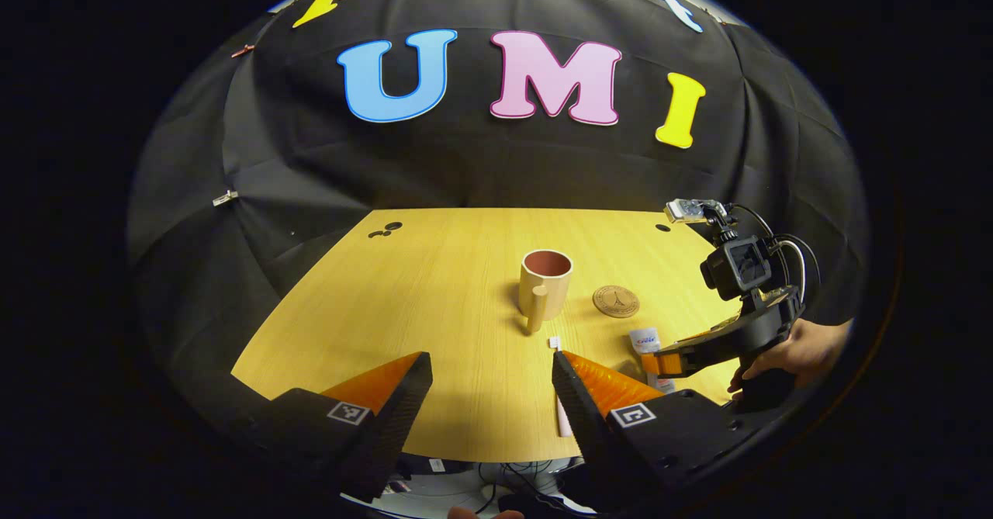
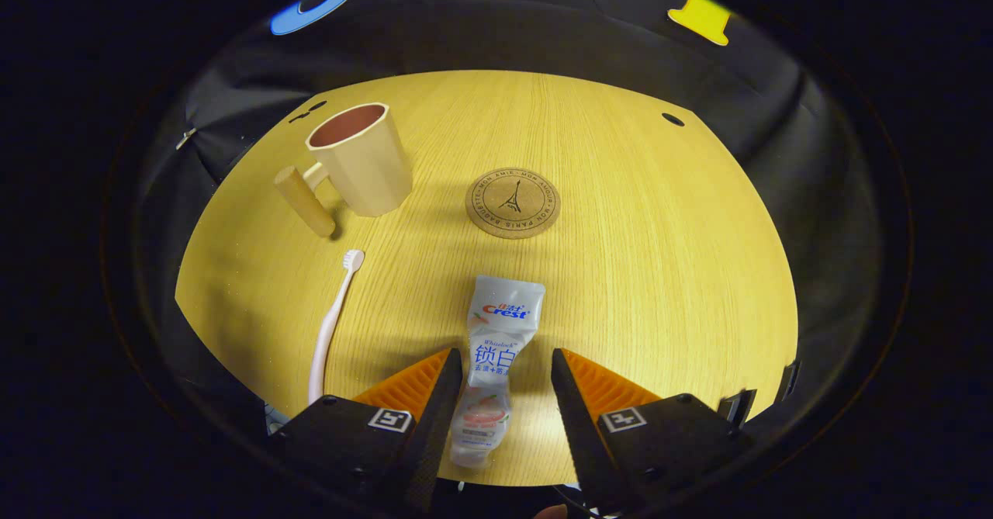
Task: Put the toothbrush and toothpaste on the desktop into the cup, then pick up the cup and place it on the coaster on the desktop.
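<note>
Left gripper view first: your left gripper (image 1: 492,395) hangs above the near edge of the desktop (image 1: 434,286) with its jaws wide apart and nothing between them. The toothbrush (image 1: 560,395) lies flat just beside the inner face of its right finger, head pointing away toward the cup (image 1: 545,285). The cup stands upright near mid-table, handle toward you, and what shows of its inside looks empty. The coaster (image 1: 616,301) sits bare just to the right of it, apart from the cup. Farther right, your right gripper (image 1: 659,364) is low over the toothpaste (image 1: 645,340), with a hand (image 1: 799,352) behind it.

Right gripper view: your right gripper (image 2: 496,395) stands with its jaws parted, straddling the lower half of the toothpaste (image 2: 496,348). The left finger looks touching or nearly so; the right finger is clear of the tube, so no grip is made. The tube lies flat, lengthwise between the fingers. The toothbrush (image 2: 330,325) lies well to its left, the cup (image 2: 358,158) beyond it, the coaster (image 2: 512,202) straight ahead and unoccupied.

Finding: no step is complete. Both items remain on the desktop (image 2: 659,271). Outstanding: close on the tube, load it, load the brush, then move the cup to the coaster
</note>
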`<state>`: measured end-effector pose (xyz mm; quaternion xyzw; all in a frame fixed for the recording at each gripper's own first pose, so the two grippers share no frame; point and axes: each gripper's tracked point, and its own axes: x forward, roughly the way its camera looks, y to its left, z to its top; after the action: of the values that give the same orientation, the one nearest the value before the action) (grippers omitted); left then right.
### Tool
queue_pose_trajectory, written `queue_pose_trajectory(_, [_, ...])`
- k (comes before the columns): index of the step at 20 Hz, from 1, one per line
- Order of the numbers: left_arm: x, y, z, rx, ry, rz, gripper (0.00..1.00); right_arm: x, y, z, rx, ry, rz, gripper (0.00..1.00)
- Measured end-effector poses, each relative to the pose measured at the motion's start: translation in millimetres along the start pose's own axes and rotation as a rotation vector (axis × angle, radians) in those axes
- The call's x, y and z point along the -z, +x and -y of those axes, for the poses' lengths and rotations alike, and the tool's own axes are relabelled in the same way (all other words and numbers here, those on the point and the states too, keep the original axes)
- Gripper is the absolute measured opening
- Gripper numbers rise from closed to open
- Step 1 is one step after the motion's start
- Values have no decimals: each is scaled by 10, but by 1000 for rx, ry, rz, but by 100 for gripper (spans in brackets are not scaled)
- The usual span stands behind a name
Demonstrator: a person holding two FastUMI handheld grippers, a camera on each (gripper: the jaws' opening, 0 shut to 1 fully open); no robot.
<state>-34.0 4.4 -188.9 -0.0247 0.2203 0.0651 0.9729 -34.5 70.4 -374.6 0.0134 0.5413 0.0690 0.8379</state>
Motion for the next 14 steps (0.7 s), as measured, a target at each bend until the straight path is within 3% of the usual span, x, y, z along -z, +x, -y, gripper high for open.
queue_pose_trajectory(1, [14,17,1,-7,-5,-7,96,17,41,-13,-5,2,-20,67])
queue_pose_trajectory(3, [22,52,6,-18,-14,-17,96,35,83,-20,-10,3,-47,60])
queue_pose_trajectory(6, [40,113,56,-29,-21,-28,96,68,156,-51,-34,5,-86,60])
queue_pose_trajectory(7, [37,137,80,-30,-23,-33,96,40,178,-57,-34,15,-92,56])
queue_pose_trajectory(8, [47,162,104,-31,-24,-38,96,56,159,-52,-38,14,-103,41])
queue_pose_trajectory(9, [51,185,137,-30,-26,-47,96,50,165,-25,-41,11,-110,40])
queue_pose_trajectory(10, [78,217,172,-26,-28,-56,96,59,167,-29,-55,9,-121,22])
queue_pose_trajectory(11, [88,251,207,-22,-29,-66,97,50,169,-29,-73,10,-121,33])
queue_pose_trajectory(14, [136,376,331,-12,-33,-96,96,64,129,-32,-140,34,-125,25])
